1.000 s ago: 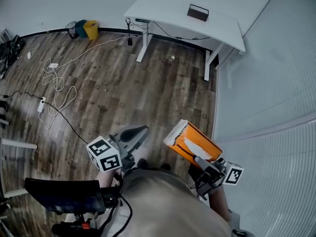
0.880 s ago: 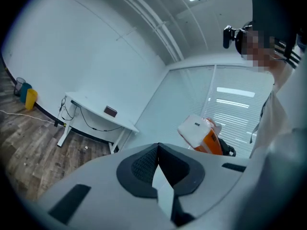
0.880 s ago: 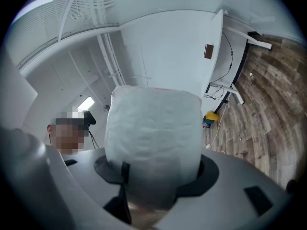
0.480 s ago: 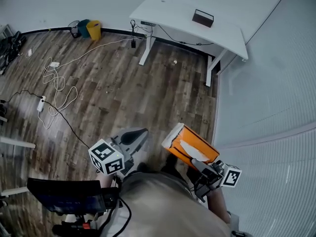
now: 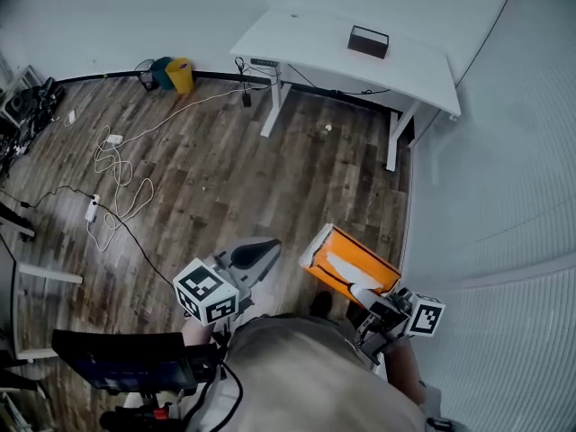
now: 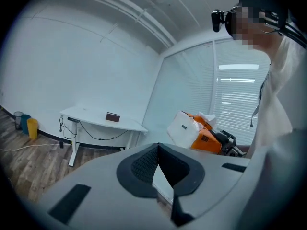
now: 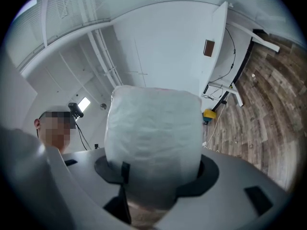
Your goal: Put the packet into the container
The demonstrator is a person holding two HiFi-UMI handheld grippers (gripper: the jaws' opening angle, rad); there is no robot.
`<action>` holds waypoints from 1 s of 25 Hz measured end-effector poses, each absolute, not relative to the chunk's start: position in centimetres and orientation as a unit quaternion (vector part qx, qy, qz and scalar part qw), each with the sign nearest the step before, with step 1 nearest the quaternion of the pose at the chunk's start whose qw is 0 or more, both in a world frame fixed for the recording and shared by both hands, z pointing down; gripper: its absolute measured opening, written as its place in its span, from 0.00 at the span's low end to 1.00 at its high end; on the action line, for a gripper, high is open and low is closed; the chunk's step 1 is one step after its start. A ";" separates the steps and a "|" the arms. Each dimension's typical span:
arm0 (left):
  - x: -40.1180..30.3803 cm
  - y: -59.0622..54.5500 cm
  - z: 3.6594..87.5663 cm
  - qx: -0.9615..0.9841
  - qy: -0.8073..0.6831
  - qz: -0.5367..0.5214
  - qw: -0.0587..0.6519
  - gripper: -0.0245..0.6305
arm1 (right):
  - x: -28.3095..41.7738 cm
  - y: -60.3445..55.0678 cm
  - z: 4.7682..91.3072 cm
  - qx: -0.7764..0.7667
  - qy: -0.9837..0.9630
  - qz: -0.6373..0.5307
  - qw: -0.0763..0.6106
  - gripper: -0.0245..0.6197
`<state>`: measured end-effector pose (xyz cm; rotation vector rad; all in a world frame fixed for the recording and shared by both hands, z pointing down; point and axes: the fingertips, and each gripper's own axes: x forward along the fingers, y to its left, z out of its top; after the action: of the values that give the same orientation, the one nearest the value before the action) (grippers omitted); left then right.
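Print on the packet [image 5: 353, 265] defies reading: the left gripper view shows one small dark mark on its orange side and another on its white end, both too small to make out. The packet, a long orange block with a white end panel and a white patch along its top, hangs at lower centre-right of the head view above the wood floor [image 5: 225, 169]. The right gripper [image 5: 366, 294] clamps its near end in wide-set jaws. In the right gripper view its wrinkled white face fills mid-frame and hides the jaw tips. The left gripper [image 5: 258, 254], lower centre, has its jaws together on nothing. At upper right, a white table [image 5: 315, 39] carries a small dark box [image 5: 368, 40], its inside unseen.
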<state>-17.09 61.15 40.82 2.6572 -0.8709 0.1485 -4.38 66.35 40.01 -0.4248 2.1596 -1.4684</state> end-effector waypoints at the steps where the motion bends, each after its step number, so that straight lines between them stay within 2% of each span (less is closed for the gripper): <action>1: -16.1 60.7 40.5 0.936 -0.306 0.056 0.164 0.05 | -3.5 65.9 39.8 -0.154 0.792 -0.536 0.248 0.45; 12: -3.2 56.0 40.3 0.939 -0.302 0.101 0.130 0.05 | 8.7 60.9 40.4 -0.153 0.799 -0.524 0.251 0.45; 19: 0.1 52.8 40.1 0.941 -0.294 0.111 0.126 0.05 | 11.6 58.7 41.2 -0.165 0.801 -0.524 0.239 0.45; 25: -0.5 50.1 41.3 0.941 -0.294 0.106 0.134 0.05 | 11.3 56.2 42.2 -0.180 0.797 -0.528 0.232 0.45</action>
<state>-0.46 50.06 41.28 2.7268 -0.8513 0.3084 11.35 56.22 42.18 -0.4951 2.1906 -1.4513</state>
